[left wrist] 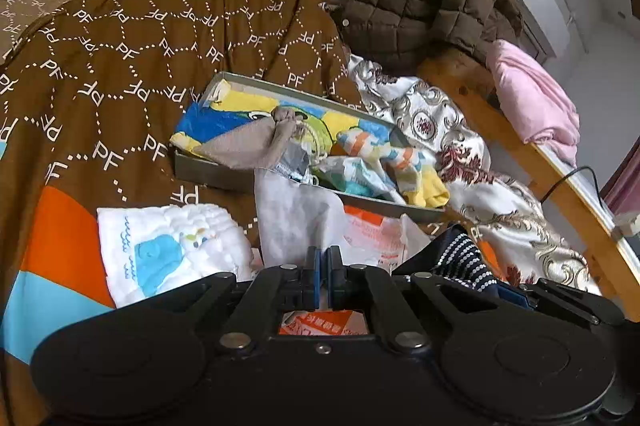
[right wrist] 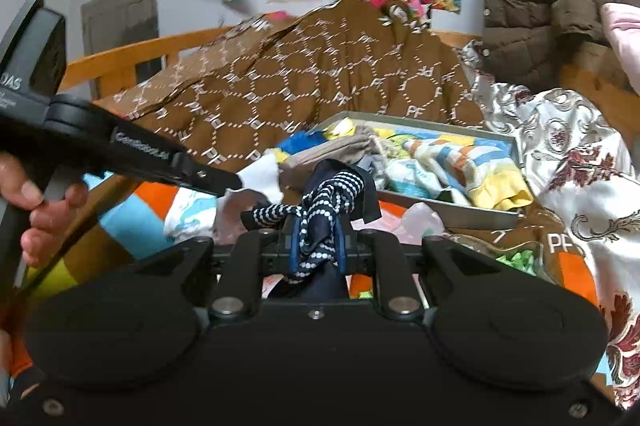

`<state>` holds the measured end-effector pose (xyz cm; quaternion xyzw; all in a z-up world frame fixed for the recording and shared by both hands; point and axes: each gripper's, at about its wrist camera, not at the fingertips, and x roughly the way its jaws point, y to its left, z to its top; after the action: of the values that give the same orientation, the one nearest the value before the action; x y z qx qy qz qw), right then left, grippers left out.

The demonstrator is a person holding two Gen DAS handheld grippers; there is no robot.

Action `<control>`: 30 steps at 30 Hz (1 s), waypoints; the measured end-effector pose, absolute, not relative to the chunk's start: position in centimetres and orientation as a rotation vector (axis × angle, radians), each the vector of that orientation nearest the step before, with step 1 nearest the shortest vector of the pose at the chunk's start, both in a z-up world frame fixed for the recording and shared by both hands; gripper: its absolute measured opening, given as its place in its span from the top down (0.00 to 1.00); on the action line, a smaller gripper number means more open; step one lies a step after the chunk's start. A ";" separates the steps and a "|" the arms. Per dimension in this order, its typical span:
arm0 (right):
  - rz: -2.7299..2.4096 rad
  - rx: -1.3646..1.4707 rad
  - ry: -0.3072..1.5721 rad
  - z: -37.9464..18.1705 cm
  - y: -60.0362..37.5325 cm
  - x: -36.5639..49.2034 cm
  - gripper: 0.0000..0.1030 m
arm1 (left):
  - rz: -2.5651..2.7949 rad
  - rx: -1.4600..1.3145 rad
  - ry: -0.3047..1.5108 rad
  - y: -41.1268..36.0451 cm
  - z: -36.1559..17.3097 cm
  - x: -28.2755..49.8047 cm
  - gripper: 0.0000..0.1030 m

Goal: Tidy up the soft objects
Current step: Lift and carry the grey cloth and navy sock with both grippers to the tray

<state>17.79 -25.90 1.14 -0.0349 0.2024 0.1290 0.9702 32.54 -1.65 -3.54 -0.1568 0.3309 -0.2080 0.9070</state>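
My right gripper (right wrist: 317, 239) had its fingers clenched on the navy dotted scarf (right wrist: 320, 202), a dark blue cloth with rows of white dots, bunched up and sticking out above the fingers, just in front of the flat box (right wrist: 448, 216). The left gripper (left wrist: 323, 276) had its fingers squeezed together with nothing between them, hovering over a white cloth (left wrist: 296, 222) on the bed. The box was already stuffed with a grey drawstring pouch (left wrist: 252, 146), a striped sock (left wrist: 400, 162) and a yellow-and-blue towel (left wrist: 224, 118). The brown blanket (left wrist: 132, 66) under it all had "PF" printed everywhere. Beside it lay a white washcloth (left wrist: 168, 254) with a blue whale. The other gripper read "GenRobot.AI", I think.
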 end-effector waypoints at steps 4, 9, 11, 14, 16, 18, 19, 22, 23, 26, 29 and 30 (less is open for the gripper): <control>0.195 -0.134 0.330 1.2 -25.8 17.2 0.89 | -0.431 -0.325 0.652 -1.6 -3.3 32.4 0.98; 0.156 -0.130 0.300 1.2 -26.5 17.9 0.89 | -0.439 -0.323 0.608 -1.7 -2.8 32.2 0.98; 0.147 -0.133 0.296 1.3 -26.6 18.3 0.89 | -0.439 -0.323 0.587 -2.0 -2.3 32.4 0.98; 0.130 -0.119 0.292 1.3 -27.1 19.6 0.89 | -0.427 -0.312 0.549 -2.5 -1.5 33.4 0.98; 0.116 -0.106 0.287 1.4 -27.2 20.9 0.89 | -0.412 -0.313 0.528 -2.9 -1.1 34.5 0.98; 0.101 -0.090 0.277 1.5 -27.3 22.8 0.89 | -0.393 -0.315 0.510 -3.2 -0.7 35.8 0.98; 0.091 -0.081 0.267 1.6 -27.5 23.6 0.89 | -0.386 -0.316 0.502 -3.3 -0.5 36.6 0.98; 0.088 -0.060 0.233 1.8 -27.7 26.2 0.89 | -0.359 -0.326 0.490 -3.7 -0.2 39.3 0.98; 0.083 -0.057 0.227 1.8 -27.8 27.0 0.89 | -0.349 -0.334 0.490 -3.9 -0.2 40.3 0.98; 0.051 -0.029 0.239 1.8 -28.6 30.2 0.89 | -0.318 -0.354 0.489 -4.5 -0.1 43.5 0.98; 0.000 0.051 0.258 2.0 -29.6 33.0 0.89 | -0.297 -0.362 0.493 -5.4 -0.2 46.3 0.98; -0.016 0.089 0.260 2.2 -30.1 34.1 0.89 | -0.291 -0.361 0.497 -5.7 -0.3 47.1 0.98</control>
<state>34.06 -30.07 2.16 0.0442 0.1294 -0.0080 0.9906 47.10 -5.70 -0.29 -0.1771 0.2437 -0.1429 0.9428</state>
